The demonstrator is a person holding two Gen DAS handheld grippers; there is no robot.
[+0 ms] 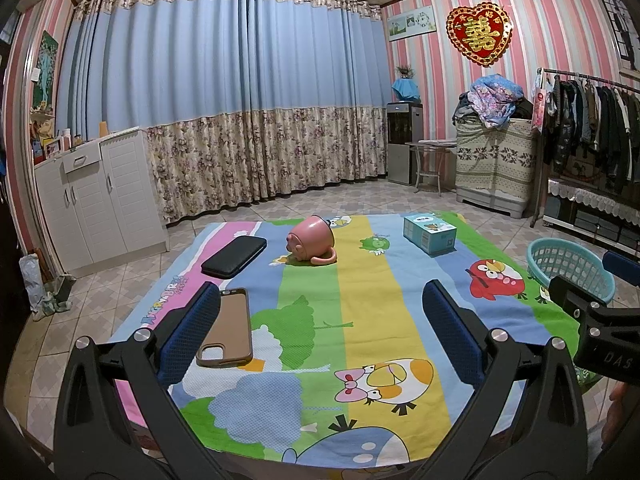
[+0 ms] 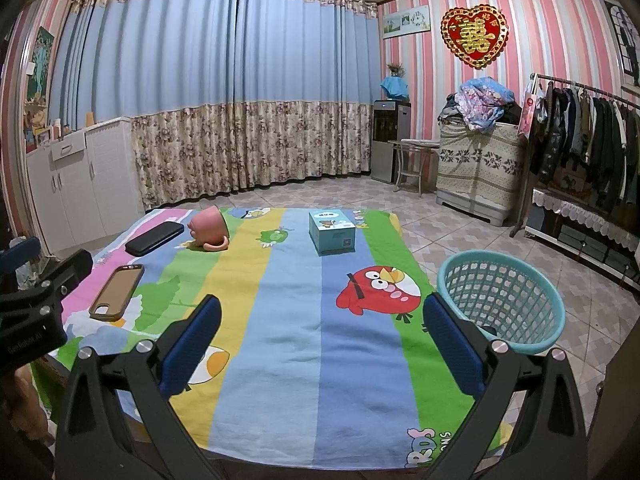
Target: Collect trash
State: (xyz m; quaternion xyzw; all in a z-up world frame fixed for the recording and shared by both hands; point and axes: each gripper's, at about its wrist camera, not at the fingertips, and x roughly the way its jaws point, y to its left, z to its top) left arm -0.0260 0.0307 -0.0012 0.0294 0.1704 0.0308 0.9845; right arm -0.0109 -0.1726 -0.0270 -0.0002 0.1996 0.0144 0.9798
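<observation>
Trash candidates, the blue box upper centre and the phone case lower left, lie on the table, case just beside the left gripper; both grippers' fingers stand apart, empty.

Heart wall decoration: gold 囍; right gripper: "DAS".

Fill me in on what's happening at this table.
A person holds two sets of tongs, left tongs and right tongs, both open and empty above a cartoon-print cloth. Nothing has been picked up yet. On the cloth lie a tipped pink mug, a black case, a brown phone case and a small blue box. A teal basket sits at the table's right edge, apparently empty.
</observation>
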